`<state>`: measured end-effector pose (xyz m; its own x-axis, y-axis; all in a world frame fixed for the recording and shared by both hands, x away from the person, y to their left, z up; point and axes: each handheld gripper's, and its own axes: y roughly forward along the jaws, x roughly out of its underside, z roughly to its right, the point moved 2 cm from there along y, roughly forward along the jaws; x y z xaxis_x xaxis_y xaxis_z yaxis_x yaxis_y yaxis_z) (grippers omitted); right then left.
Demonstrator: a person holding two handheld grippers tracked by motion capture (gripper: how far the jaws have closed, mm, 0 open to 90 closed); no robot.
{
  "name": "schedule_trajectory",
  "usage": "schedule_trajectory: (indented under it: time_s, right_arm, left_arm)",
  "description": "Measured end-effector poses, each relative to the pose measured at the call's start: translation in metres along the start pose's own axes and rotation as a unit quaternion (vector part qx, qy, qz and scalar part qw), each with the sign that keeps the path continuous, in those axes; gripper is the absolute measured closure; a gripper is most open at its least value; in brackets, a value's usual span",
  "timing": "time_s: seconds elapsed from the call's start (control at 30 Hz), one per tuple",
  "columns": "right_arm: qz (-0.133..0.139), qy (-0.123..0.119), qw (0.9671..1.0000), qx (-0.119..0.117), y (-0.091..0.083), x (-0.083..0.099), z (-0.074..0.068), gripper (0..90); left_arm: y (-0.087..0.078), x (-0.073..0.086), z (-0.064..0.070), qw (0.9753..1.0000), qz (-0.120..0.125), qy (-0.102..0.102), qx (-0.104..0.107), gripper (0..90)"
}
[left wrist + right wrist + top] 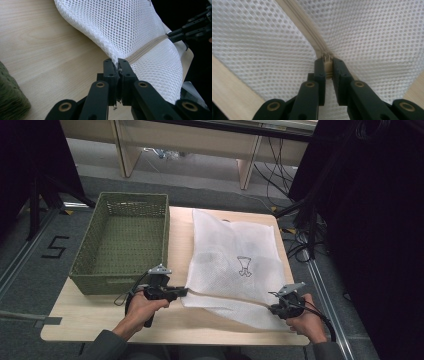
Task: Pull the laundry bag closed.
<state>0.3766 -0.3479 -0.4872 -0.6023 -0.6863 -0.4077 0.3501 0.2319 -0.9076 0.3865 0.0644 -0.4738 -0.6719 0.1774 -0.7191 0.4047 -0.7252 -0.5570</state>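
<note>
Bag [234, 265] lay on the table [100, 315] beside the basket [122, 240]; left gripper [117, 65] was clamped on its near-left corner, right gripper [327, 67] pinched the zip pull [327, 62]; the zip probably needed steady, level pulling, fabric held taut.

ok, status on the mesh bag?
Left gripper shut on bag corner. Right gripper shut on zipper pull. Zipper taut between them. Basket beside, nothing blocking.
</note>
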Motion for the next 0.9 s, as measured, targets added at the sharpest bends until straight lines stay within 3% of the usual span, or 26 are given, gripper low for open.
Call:
schedule_trajectory:
  time_s: [0.03,0.1,0.2,0.23,0.27,0.3,0.33,0.4,0.43,0.5,0.53,0.57,0.6,0.7,0.73,0.87,0.9]
  right_arm:
    - [-0.004,0.018,0.9998,-0.005,0.0,0.002,-0.001,83.2]
    - [-0.012,0.011,0.9999,0.005,-0.001,0.006,0.004,83.2]
    - [-0.009,0.035,0.9993,0.007,-0.003,0.008,0.005,83.2]
    - [-0.026,0.011,0.9994,0.022,-0.002,0.01,0.008,83.2]
    - [-0.02,0.032,0.9992,0.015,-0.002,0.011,0.007,83.2]
    - [-0.021,0.022,0.9994,0.017,-0.002,0.013,0.01,83.1]
    - [-0.022,0.037,0.9988,0.021,-0.003,0.013,0.009,83.1]
    - [-0.023,0.037,0.9988,0.022,-0.004,0.014,0.011,83.1]
    - [-0.022,0.026,0.9991,0.025,-0.004,0.015,0.013,83.0]
    - [-0.001,0.056,0.9983,0.013,-0.005,0.016,0.015,82.6]
    - [0.013,0.081,0.9966,-0.004,-0.004,0.016,0.015,82.3]
    - [0.016,0.074,0.997,-0.015,-0.004,0.019,0.018,82.0]
    - [0.03,0.102,0.9941,-0.021,-0.003,0.019,0.016,81.8]
    - [0.051,0.134,0.9888,-0.039,-0.005,0.023,0.019,80.6]
    - [0.051,0.134,0.9888,-0.039,-0.005,0.023,0.019,80.6]
    - [0.075,0.159,0.983,-0.052,-0.008,0.025,0.021,80.7]
    - [0.076,0.157,0.9832,-0.055,-0.007,0.024,0.022,80.9]
  left_arm:
    - [0.0,0.0,0.0,1.0,0.0,0.001,-0.002,85.9]
    - [0.0,0.0,-0.001,1.0,-0.001,0.001,0.0,85.9]
    - [0.001,0.001,0.001,1.0,-0.002,0.003,-0.002,86.0]
    - [0.0,0.001,0.0,1.0,-0.003,0.004,-0.003,85.9]
    - [0.0,0.001,0.0,1.0,-0.003,0.004,-0.003,85.9]
    - [0.0,0.001,-0.001,1.0,-0.002,0.001,-0.001,85.9]
    - [0.0,0.001,0.0,1.0,-0.002,0.002,-0.003,85.9]
    - [0.001,0.002,0.0,1.0,-0.005,0.003,-0.006,85.9]
    - [0.001,0.002,-0.001,1.0,-0.005,0.001,-0.005,85.9]
    - [0.001,0.002,-0.002,1.0,-0.003,-0.002,-0.008,85.8]
    - [0.0,0.001,-0.002,1.0,-0.002,-0.001,-0.008,85.7]
    - [0.0,0.001,-0.002,1.0,-0.001,-0.002,-0.008,85.7]
    - [0.0,0.001,-0.002,1.0,-0.001,-0.001,-0.008,85.6]
    - [0.0,0.001,-0.002,1.0,-0.003,0.0,-0.007,85.5]
    - [0.001,0.001,-0.002,1.0,-0.003,0.0,-0.007,85.5]
    - [0.001,0.002,-0.002,0.9999,-0.006,0.0,-0.008,85.3]
    - [0.001,0.002,-0.002,0.9999,-0.006,0.0,-0.009,85.3]
